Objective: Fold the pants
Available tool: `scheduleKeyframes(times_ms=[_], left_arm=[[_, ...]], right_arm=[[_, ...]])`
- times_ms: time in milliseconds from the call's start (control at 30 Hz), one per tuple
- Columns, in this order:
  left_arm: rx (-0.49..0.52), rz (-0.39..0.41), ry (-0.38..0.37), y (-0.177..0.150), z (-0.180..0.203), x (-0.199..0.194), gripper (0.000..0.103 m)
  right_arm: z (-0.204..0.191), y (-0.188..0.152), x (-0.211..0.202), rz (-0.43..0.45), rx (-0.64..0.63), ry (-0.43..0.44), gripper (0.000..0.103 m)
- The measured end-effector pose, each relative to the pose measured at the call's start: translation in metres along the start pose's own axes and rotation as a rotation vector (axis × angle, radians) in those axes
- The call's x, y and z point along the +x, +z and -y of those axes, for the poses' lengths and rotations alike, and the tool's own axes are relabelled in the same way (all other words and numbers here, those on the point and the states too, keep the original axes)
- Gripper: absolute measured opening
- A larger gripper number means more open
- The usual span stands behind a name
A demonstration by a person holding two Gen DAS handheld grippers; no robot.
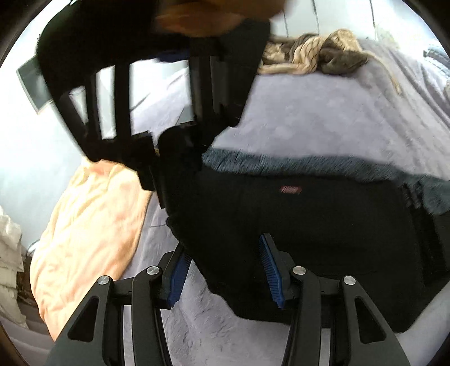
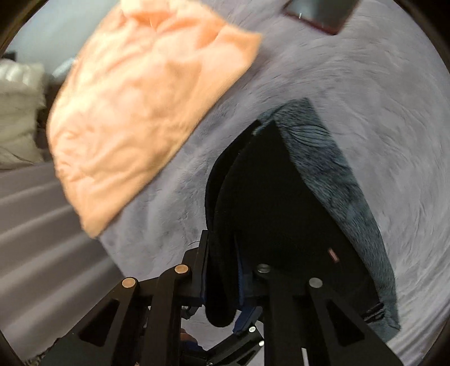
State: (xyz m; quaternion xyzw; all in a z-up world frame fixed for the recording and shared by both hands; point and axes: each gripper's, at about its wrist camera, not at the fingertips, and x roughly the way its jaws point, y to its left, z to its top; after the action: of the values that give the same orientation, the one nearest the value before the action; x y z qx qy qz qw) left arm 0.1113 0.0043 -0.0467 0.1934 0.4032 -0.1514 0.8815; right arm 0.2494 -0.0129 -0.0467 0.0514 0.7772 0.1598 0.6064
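Note:
The black pants with a grey fleecy lining and a small red label lie on the lavender bed cover. My left gripper is open, its blue pads astride the near edge of the pants, gripping nothing. My right gripper is shut on a fold of the pants, holding a black edge between its pads. In the left wrist view the right gripper's body hangs over the far left end of the pants. The lining shows along the right edge.
A peach cloth lies left of the pants on the bed; it also shows in the right wrist view. A beige patterned garment is bunched at the far side. A dark phone or tablet lies on the cover. White bags stand beyond the bed.

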Motion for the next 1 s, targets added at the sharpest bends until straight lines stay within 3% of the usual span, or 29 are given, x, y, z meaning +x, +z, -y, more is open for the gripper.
scheduleKeyframes(times_ms=[167, 300, 433, 600, 800, 1000], left_arm=[[0.053, 0.104, -0.022, 0.026, 0.025, -0.042, 0.05], [0.113, 0.19, -0.055, 0.044, 0.056, -0.075, 0.05], [0.188, 0.264, -0.126, 0.057, 0.107, -0.112, 0.05], [0.329, 0.309, -0.219, 0.057, 0.189, -0.142, 0.05], [0.505, 0.289, -0.277, 0.027, 0.29, -0.144, 0.05], [0.654, 0.208, -0.303, -0.015, 0.36, -0.111, 0.05]], right_arm=[[0.041, -0.045, -0.052, 0.166, 0.092, 0.178, 0.016], [0.085, -0.103, -0.097, 0.338, 0.16, 0.319, 0.016], [0.136, -0.176, -0.129, 0.495, 0.225, 0.436, 0.017], [0.214, -0.261, -0.157, 0.642, 0.31, 0.522, 0.017], [0.307, -0.366, -0.12, 0.766, 0.472, 0.616, 0.017], [0.376, -0.422, -0.031, 0.809, 0.624, 0.692, 0.017]])
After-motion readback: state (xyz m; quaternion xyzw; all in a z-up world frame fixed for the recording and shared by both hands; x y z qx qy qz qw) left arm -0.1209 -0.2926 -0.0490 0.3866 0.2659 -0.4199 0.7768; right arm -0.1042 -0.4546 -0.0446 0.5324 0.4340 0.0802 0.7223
